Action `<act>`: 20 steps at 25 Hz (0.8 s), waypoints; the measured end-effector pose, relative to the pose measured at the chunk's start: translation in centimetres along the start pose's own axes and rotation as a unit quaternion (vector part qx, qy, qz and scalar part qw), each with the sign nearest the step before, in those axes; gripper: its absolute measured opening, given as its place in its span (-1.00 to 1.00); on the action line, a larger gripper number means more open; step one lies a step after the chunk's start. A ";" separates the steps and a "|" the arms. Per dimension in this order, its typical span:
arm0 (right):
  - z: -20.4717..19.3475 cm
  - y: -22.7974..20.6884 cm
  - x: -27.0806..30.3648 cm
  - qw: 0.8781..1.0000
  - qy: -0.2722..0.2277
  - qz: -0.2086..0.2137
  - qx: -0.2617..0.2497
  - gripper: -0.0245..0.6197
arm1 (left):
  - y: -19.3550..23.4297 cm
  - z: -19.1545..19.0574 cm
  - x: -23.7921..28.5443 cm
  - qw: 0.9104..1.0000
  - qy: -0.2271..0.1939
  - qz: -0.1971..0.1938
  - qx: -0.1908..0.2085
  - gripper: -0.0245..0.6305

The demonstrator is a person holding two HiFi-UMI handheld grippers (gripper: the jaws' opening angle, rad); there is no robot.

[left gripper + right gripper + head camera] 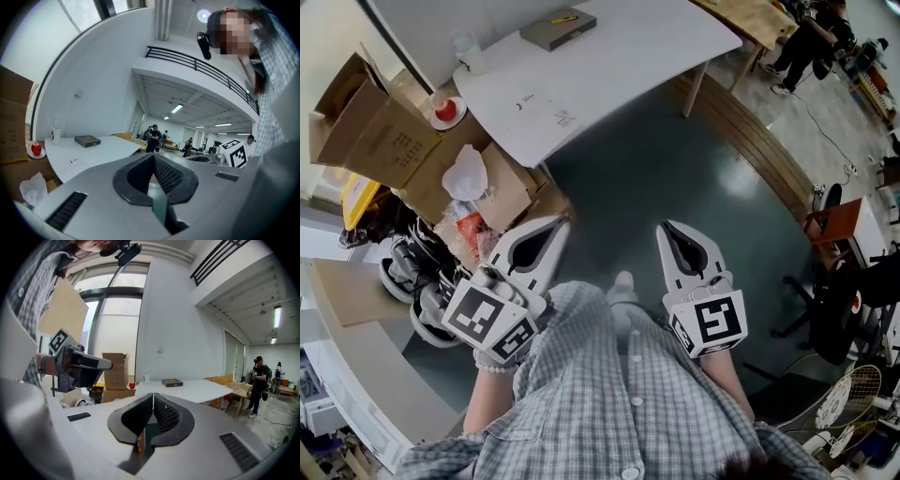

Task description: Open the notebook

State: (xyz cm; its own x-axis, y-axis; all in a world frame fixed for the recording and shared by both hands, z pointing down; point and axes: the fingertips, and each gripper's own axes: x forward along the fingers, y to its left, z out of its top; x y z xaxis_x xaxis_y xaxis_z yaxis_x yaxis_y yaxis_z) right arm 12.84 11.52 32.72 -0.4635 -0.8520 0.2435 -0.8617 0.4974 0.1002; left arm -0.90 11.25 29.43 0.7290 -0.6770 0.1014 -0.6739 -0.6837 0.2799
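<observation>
- A white desk stands on a dark green floor, with cardboard boxes beside it.
- The grey notebook lies closed near the desk's far edge, well apart from both tongs.
- The left tongs and right tongs are closed and empty.

The dark grey, rectangular notebook lies closed and flat, cover up, on the far part of the white table. It sits slightly askew to the table's edges. A slim yellow pen rests across its cover, near one long side.
</observation>
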 end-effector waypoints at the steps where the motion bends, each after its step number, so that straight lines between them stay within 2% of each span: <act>1: 0.0 -0.7 0.4 1.000 0.000 0.005 -0.001 -0.85 | 0.0 0.1 0.7 1.000 -0.001 0.004 -0.001 -0.91; 13: 0.3 -8.2 5.0 0.998 -0.007 0.065 -0.013 -0.85 | 0.8 1.7 8.1 0.998 -0.027 0.064 -0.009 -0.91; 20: -0.4 -9.6 6.6 0.994 -0.005 0.106 -0.020 -0.85 | 0.3 0.7 9.9 0.995 -0.019 0.094 -0.021 -0.91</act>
State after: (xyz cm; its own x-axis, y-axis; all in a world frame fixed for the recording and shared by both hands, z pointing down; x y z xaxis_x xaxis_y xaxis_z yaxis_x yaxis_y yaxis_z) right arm 18.12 1.21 33.73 -0.6367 -0.7284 0.2530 -0.7352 0.6724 0.0855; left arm 6.02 4.15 29.90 0.5849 -0.8023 0.1195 -0.7916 -0.5325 0.2996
